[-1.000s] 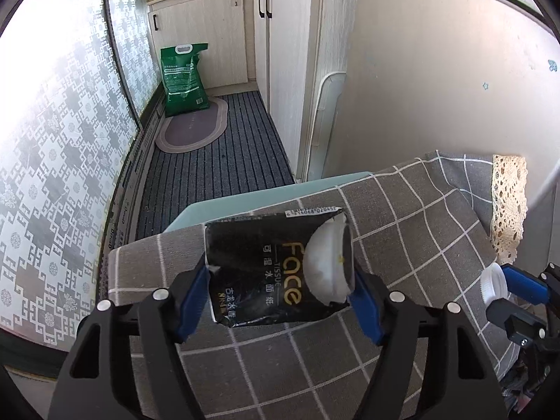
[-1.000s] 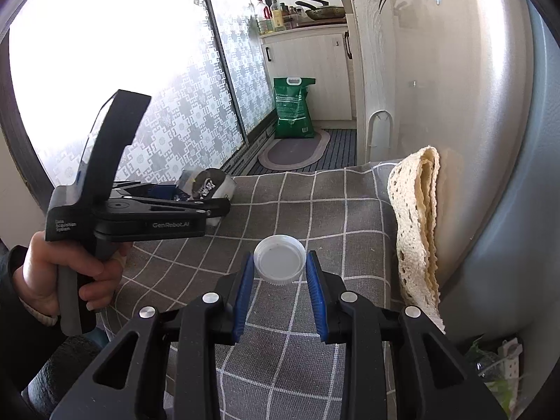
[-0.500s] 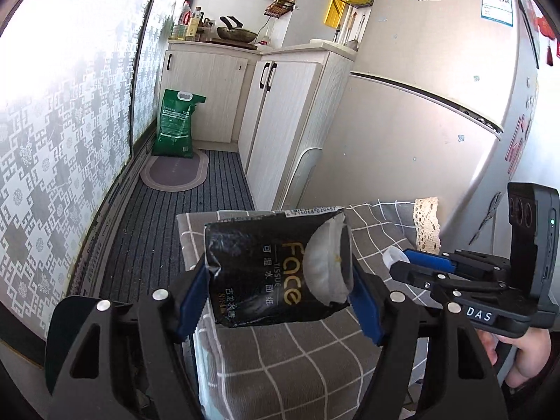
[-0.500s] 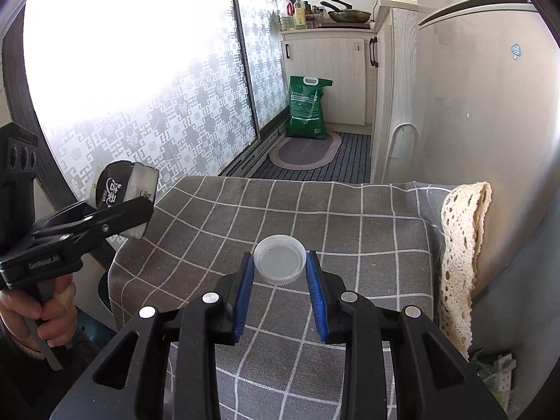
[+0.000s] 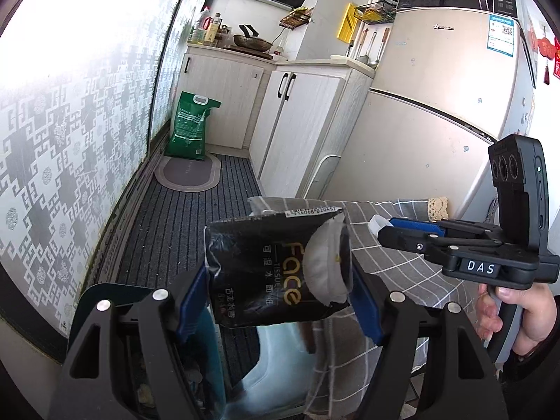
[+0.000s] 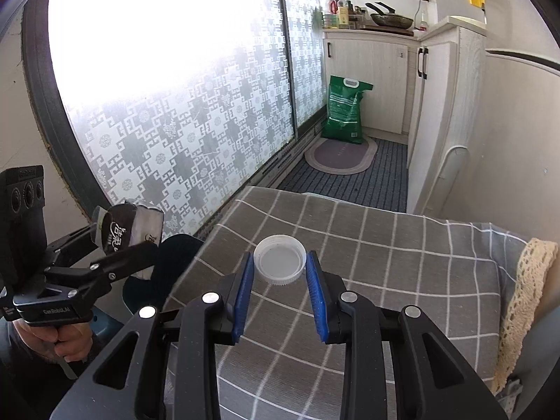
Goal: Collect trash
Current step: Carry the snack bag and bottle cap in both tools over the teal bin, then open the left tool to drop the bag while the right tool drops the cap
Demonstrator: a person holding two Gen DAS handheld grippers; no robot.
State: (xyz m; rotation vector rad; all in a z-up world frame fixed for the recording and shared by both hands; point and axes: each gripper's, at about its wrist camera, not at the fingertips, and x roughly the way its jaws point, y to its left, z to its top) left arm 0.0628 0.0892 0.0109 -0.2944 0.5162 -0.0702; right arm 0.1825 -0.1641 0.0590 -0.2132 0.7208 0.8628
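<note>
My left gripper [image 5: 280, 283] is shut on a black tissue pack [image 5: 269, 273] with gold "Face" lettering, held in the air beyond the left edge of the grey checked table [image 6: 385, 262]. Below it sits a dark bin with a black lid [image 5: 115, 294]. My right gripper [image 6: 280, 273] is shut on a white plastic bottle cap [image 6: 279, 260], raised above the tablecloth. In the right wrist view the left gripper [image 6: 115, 241] and tissue pack [image 6: 126, 231] hang at the left; in the left wrist view the right gripper [image 5: 381, 225] shows with its cap [image 5: 378, 224].
A pale fridge [image 5: 437, 112] stands right of the table, white cabinets [image 5: 297, 119] behind it. A green sack [image 6: 344, 112] and oval mat [image 6: 339, 155] lie on the striped floor. Patterned glass doors [image 6: 175, 122] line the left. A lace cloth [image 6: 525, 280] hangs at the table's right.
Both grippers have swung left, away from over the table. The tissue pack now hangs past the table's left edge above the bin. Both grips are unchanged.
</note>
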